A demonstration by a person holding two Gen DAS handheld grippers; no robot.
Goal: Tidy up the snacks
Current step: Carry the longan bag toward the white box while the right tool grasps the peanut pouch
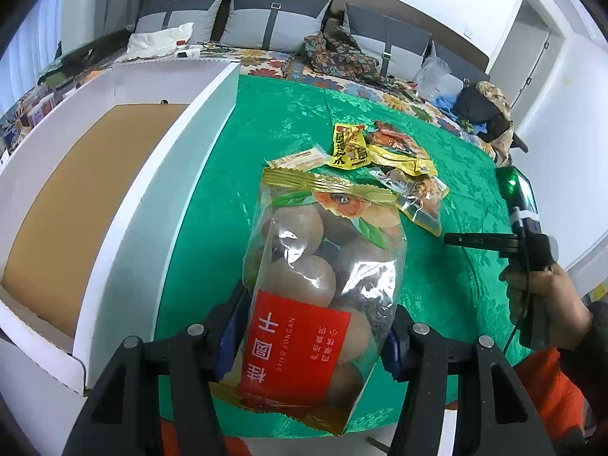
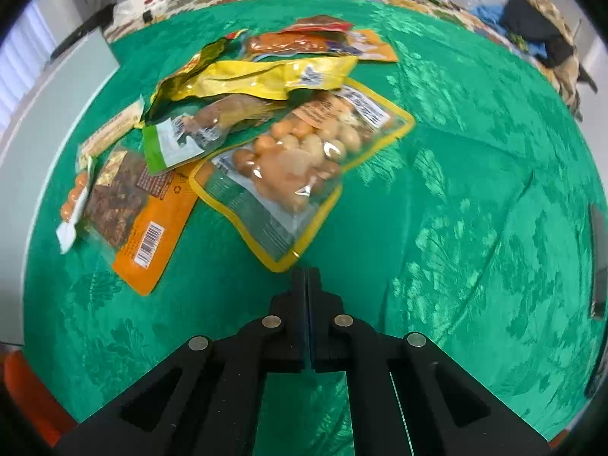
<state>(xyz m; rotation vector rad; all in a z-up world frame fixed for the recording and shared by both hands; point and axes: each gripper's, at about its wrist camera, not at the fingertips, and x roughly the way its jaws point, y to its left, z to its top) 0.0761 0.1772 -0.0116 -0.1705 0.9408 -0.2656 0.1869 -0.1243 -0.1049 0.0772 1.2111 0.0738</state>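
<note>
Left wrist view: dried longan bag [image 1: 323, 277], clamped low between the left tongs [image 1: 315, 336], lifted over the desk beside an open white carton [image 1: 159, 174], likely its destination. Loose snack packets [image 2: 243, 133] heaped further out on the green cloth [image 2: 456, 190]; the nearest, a yellow-edged pouch [image 2: 296, 174], lies just ahead of the right tongs [image 2: 307, 281], which are closed and empty, probably between picks. Beyond: sofa with grey cushions [image 1: 273, 15], strewn clothing, white walls.
</note>
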